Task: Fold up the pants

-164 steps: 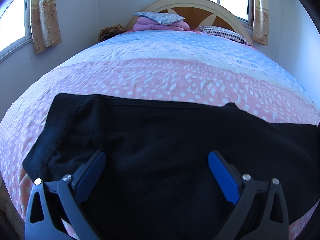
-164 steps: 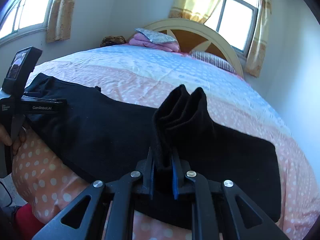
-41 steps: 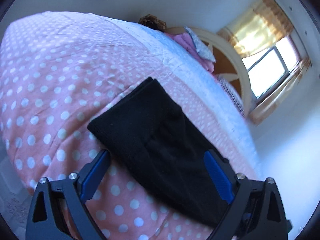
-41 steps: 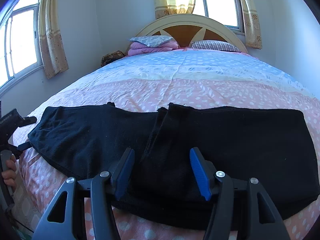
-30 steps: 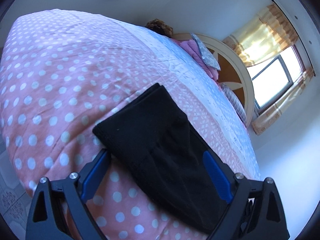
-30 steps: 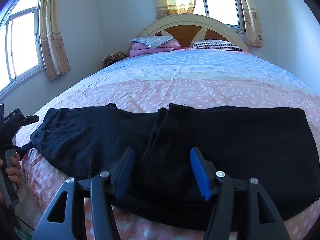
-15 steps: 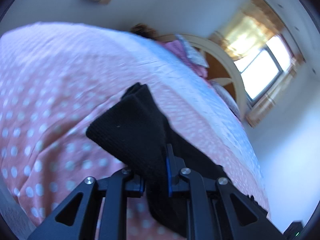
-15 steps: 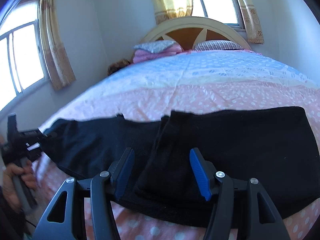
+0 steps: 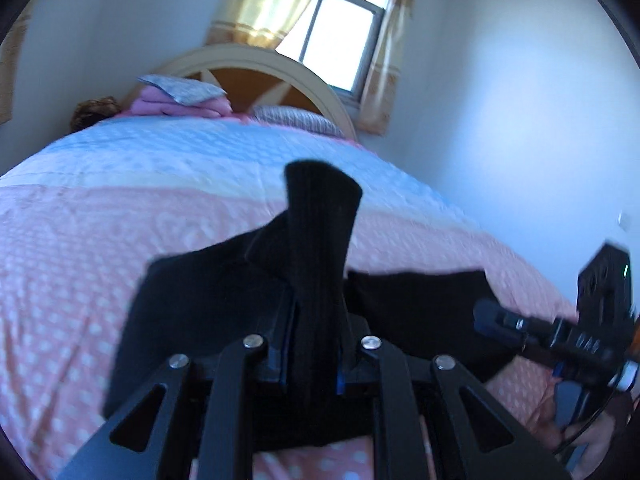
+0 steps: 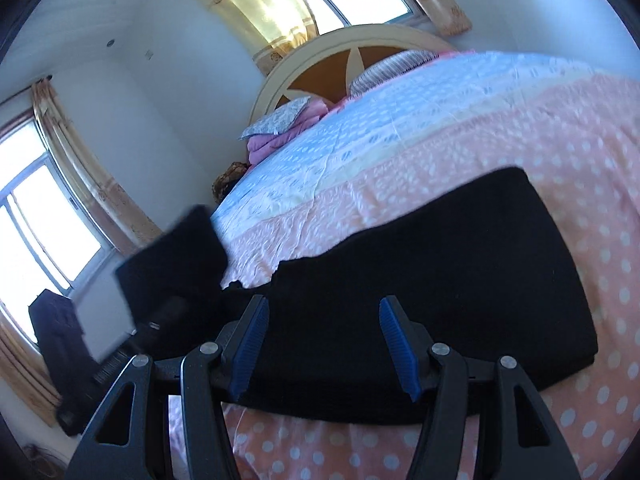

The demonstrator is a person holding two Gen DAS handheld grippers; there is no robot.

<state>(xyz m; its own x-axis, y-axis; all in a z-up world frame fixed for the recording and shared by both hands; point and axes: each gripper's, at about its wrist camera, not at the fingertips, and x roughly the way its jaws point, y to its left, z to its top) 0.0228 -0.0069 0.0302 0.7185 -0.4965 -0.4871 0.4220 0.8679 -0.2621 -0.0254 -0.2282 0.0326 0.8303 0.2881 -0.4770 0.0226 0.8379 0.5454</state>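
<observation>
Left wrist: pants [image 9: 320,264] between left gripper [image 9: 310,360] pads.

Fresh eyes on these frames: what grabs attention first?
The black pants across the near pink end of the dotted bedspread, one end bunched and lifted in the shut left hand-held gripper. The right hand-held gripper sits open above the part lying flat. Beyond, the arched headboard under a bright window, with pink bedding stacked in front of it.
</observation>
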